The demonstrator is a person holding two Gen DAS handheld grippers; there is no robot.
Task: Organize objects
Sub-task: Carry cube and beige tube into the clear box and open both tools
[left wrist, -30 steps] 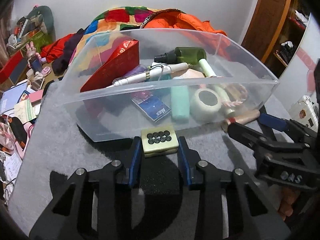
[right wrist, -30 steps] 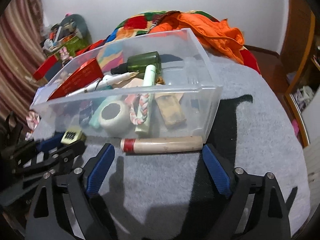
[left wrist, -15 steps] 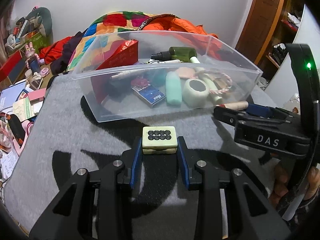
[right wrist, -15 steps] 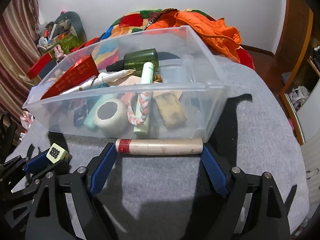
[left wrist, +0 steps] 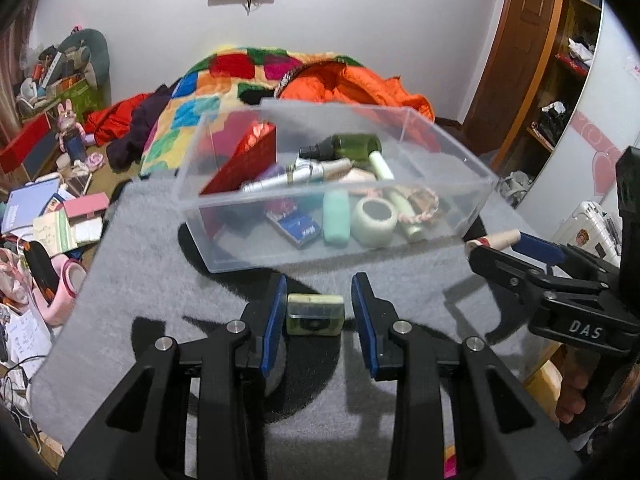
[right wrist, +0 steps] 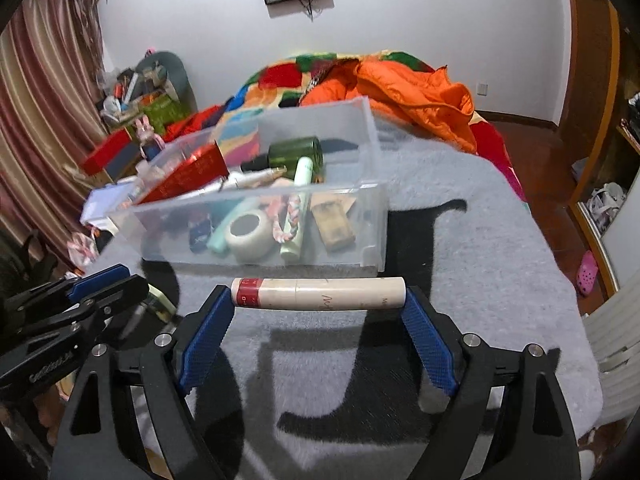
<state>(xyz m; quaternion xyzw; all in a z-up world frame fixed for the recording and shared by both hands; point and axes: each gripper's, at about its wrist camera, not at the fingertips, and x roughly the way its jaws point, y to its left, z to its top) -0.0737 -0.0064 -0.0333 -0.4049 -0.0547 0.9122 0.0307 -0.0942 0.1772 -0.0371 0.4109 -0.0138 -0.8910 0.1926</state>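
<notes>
Gripping green case, left tool; right tool (cream tube)

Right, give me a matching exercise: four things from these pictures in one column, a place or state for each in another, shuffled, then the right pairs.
Things:
1. small pale green block
2. cream tube with a red band
3. green bottle
4. orange jacket

Places:
A. lying inside the clear bin
B. heaped behind the bin
C. held endwise across the right gripper
D. between the pads of the left gripper

Pairs: 1-D, 2-C, 3-A, 4-B
</notes>
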